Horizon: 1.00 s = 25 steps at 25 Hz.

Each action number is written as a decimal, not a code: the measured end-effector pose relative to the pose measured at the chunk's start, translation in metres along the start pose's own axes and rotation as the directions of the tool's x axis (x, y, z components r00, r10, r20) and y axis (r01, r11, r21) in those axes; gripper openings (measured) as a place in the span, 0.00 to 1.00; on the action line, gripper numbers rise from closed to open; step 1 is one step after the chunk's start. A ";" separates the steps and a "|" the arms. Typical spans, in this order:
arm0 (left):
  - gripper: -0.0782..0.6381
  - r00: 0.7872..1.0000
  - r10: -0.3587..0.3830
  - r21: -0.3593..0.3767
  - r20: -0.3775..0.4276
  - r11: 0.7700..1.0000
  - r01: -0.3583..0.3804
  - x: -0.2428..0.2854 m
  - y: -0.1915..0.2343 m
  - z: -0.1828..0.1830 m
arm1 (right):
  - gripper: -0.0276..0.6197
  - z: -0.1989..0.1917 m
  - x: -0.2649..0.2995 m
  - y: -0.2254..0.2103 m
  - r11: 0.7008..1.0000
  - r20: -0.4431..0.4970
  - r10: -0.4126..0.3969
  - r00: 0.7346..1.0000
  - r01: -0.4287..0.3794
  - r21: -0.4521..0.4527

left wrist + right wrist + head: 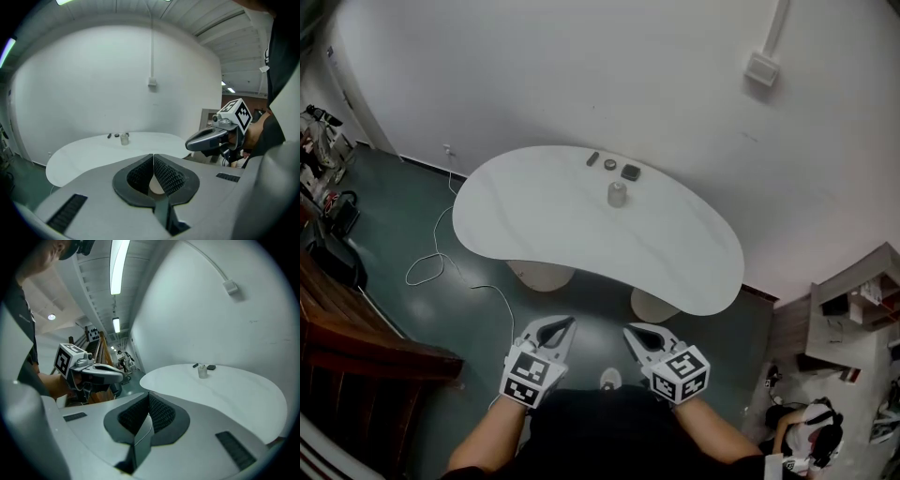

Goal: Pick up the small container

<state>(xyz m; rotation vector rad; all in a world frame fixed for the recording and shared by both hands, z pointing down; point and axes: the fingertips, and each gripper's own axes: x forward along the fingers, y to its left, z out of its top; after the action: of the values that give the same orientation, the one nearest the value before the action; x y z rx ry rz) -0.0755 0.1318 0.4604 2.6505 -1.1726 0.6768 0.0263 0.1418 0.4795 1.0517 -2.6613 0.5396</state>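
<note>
The small container [617,194], a pale translucent jar with a cap, stands upright toward the far side of the white kidney-shaped table [534,225]. It also shows small and distant in the left gripper view [124,138] and the right gripper view [202,371]. Both grippers hang low, short of the table's near edge and well away from the jar. My left gripper [566,325] [153,158] is shut, its ribbed pads meeting with nothing between them. My right gripper [632,334] [148,398] is shut and empty too.
Three small dark items lie behind the jar: a stick [592,158], a round piece [610,164] and a square block [630,172]. A white cable [441,262] trails on the dark floor. Wooden furniture [356,337] stands at left, shelving [853,300] at right.
</note>
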 end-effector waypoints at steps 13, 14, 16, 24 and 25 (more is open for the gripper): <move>0.13 0.997 -0.017 0.015 -0.082 1.000 0.018 0.069 0.017 0.018 | 0.04 0.009 0.030 -0.069 0.997 -0.026 0.031 0.999 -0.029 0.074; 0.13 0.996 -0.019 0.016 -0.084 1.000 0.021 0.072 0.020 0.019 | 0.04 0.010 0.033 -0.073 0.997 -0.025 0.028 0.999 -0.026 0.077; 0.13 0.996 -0.026 0.018 -0.087 0.999 0.028 0.080 0.027 0.020 | 0.04 0.012 0.039 -0.079 0.997 -0.022 0.021 1.000 -0.019 0.081; 0.13 0.990 -0.119 0.051 -0.079 0.991 0.124 0.141 0.070 0.034 | 0.04 0.029 0.079 -0.125 0.994 -0.023 -0.064 0.998 0.065 0.090; 0.13 0.987 -0.137 0.057 -0.081 0.988 0.141 0.150 0.077 0.037 | 0.04 0.033 0.085 -0.133 0.992 -0.024 -0.082 0.996 0.084 0.095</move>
<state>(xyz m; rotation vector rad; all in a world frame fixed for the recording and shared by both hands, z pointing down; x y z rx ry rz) -0.0312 -0.0311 0.4956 2.7004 -0.9511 0.7941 0.0549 -0.0137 0.5117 1.1720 -2.5841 0.6629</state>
